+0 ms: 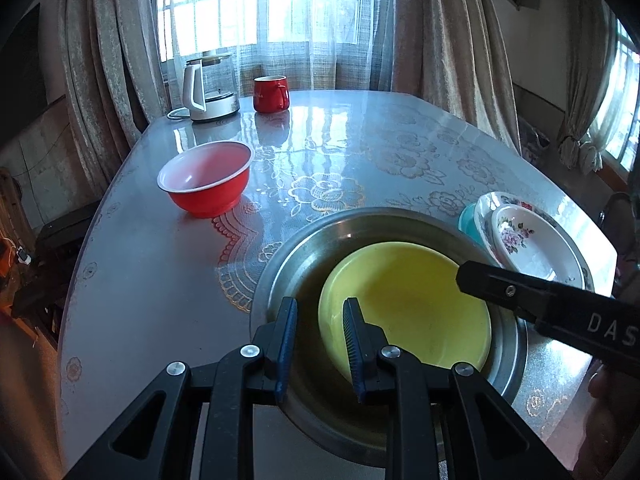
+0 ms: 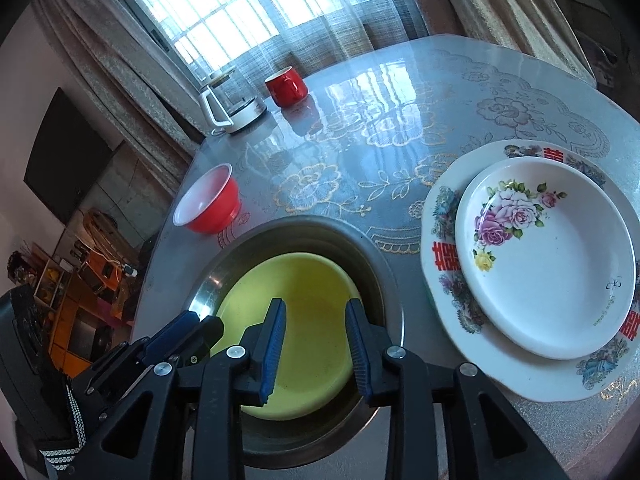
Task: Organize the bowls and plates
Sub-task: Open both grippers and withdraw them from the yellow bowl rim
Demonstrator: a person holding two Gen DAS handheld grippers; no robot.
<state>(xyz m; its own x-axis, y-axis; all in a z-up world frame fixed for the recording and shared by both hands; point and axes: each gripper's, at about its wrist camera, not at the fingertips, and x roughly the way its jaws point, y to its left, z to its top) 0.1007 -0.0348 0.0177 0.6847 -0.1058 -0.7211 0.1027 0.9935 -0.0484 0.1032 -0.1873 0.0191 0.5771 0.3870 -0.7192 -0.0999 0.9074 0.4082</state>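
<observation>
Because like is being nested with like, the yellow shallow plastic bowl (image 2: 296,312) is seen resting inside the round steel basin (image 2: 384,280), while the left gripper (image 1: 318,346) and right gripper (image 2: 316,346) are held over it, jaws slightly spread, nothing pinched.

Plate (image 2: 296,312) in metal basin (image 2: 384,276), lower centre; two stacked plates (image 2: 444,216) right; bowl (image 2: 208,204) left; mug (image 2: 286,86), kettle (image 2: 234,106) top.
</observation>
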